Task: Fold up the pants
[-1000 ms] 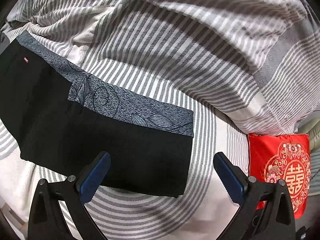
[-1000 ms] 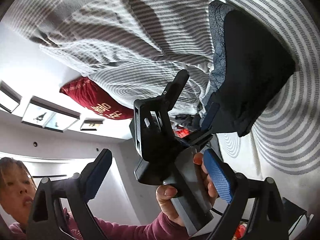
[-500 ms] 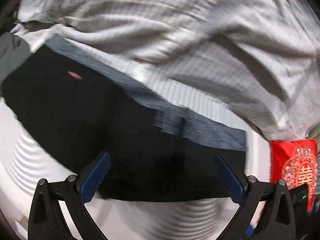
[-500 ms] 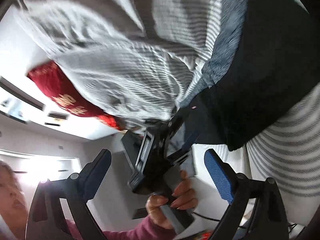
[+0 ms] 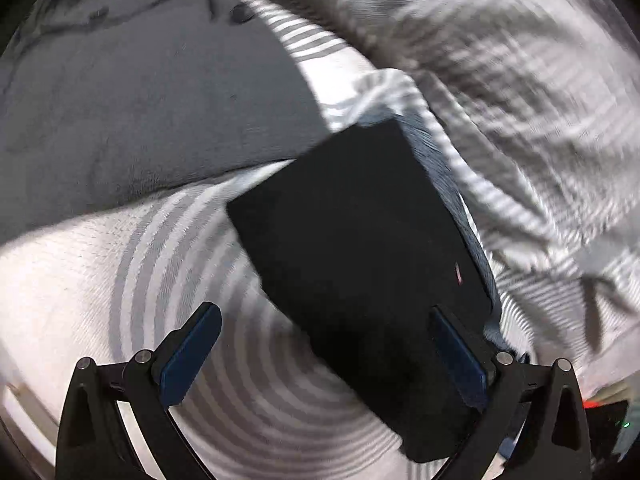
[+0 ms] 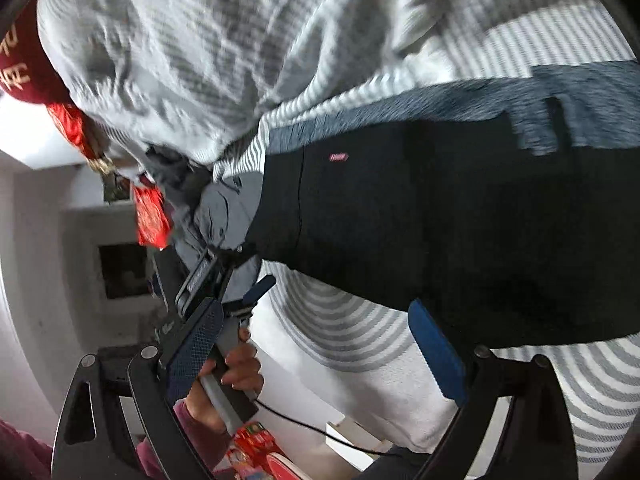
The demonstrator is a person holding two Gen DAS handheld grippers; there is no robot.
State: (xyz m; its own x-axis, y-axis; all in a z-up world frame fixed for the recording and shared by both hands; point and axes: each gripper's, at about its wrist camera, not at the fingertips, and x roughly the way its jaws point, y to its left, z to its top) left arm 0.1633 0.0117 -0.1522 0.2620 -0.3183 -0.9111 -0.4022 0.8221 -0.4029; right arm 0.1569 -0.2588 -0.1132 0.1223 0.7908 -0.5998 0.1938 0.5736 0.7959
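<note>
The black pants [image 5: 360,248] lie folded flat on the striped bedsheet [image 5: 100,280], with their grey patterned waistband [image 5: 452,188] along the right edge. My left gripper [image 5: 324,332] hovers open just above their near end, its right finger over the black cloth, holding nothing. In the right wrist view the pants [image 6: 440,220] stretch across the middle, a small red label [image 6: 338,157] near the waistband [image 6: 560,96]. My right gripper [image 6: 316,320] is open beside their lower edge, empty. A hand [image 6: 236,364] grips the other tool's handle at lower left.
A plain grey blanket [image 5: 140,100] covers the upper left. A rumpled striped duvet [image 5: 520,80] is bunched beyond the pants. Red embroidered cushions [image 6: 150,216] and a red pillow [image 6: 24,68] sit at the bed's far side. A cable [image 6: 304,424] trails below.
Both tools swung sharply. The left view turned so the pants now run diagonally, with the red cushion gone from it. The right gripper came closer to the pants. Both stayed open.
</note>
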